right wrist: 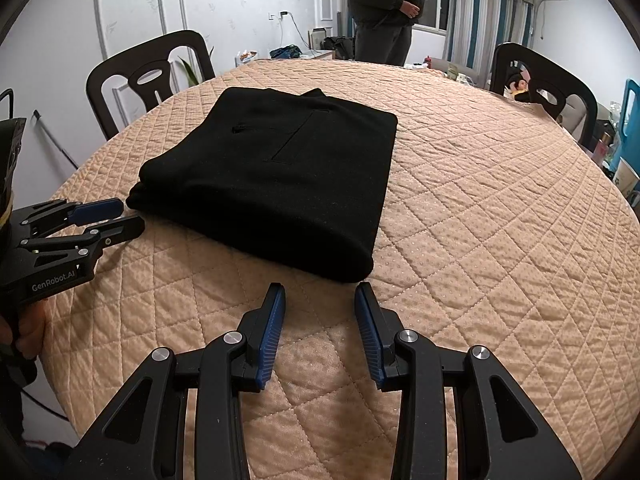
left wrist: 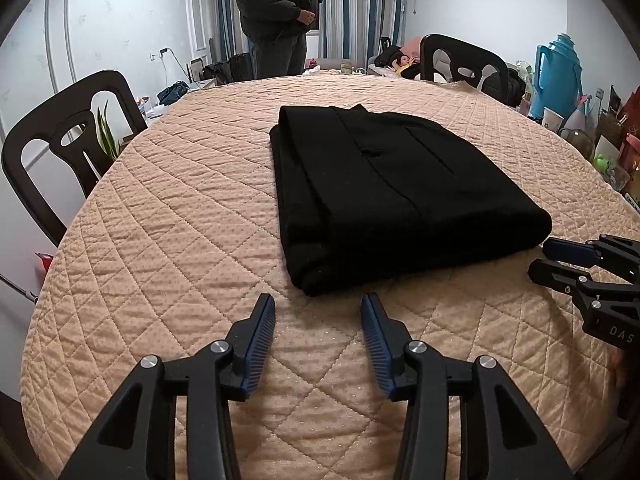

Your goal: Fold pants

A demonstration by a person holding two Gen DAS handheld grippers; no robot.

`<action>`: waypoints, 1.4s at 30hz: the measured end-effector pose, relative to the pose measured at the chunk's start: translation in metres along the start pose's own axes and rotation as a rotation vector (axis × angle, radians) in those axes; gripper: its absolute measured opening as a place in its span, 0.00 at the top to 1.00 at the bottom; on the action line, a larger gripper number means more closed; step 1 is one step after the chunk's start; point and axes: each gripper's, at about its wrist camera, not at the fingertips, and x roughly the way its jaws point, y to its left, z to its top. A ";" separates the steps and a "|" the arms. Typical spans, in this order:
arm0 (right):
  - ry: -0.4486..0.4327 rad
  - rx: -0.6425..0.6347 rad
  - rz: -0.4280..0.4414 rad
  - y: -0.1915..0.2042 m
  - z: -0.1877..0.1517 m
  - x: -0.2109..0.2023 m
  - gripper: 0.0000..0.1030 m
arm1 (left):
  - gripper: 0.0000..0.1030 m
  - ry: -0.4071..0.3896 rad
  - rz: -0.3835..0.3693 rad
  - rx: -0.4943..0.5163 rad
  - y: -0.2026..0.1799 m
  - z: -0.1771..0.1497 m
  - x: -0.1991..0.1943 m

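We see the black pants (left wrist: 384,184) folded into a thick, soft rectangle of matte, slightly fuzzy cloth, with rounded fold edges and a stitched welt pocket with a small button on the top layer, lying flat on the table (left wrist: 168,240), which is covered by a peach quilted cloth sewn in diamonds with a fine dotted weave. Dark moulded chairs (left wrist: 68,140) with cut-out backs stand around it, and a person in a dark jacket (left wrist: 276,4) stands at the far side. At the right edge of the left wrist view we make out a teal thermos jug (left wrist: 558,76) and a white paper cup (left wrist: 554,120); what they contain we cannot tell. Our left gripper (left wrist: 318,308), black with ribbed blue pads, sits just short of the near left corner of the bundle, its jaws parted and nothing between them. Our right gripper (right wrist: 320,296) sits likewise just before the near right corner, its jaws apart and empty, its tips close to the fold but not touching it
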 end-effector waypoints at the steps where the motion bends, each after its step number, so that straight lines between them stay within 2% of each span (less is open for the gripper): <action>1: 0.000 0.000 0.000 0.000 0.000 0.000 0.64 | 0.53 0.000 0.000 0.000 0.000 0.000 0.000; 42: 0.000 -0.001 -0.002 0.000 0.000 0.000 0.64 | 0.39 0.012 0.040 -0.004 0.001 0.000 0.000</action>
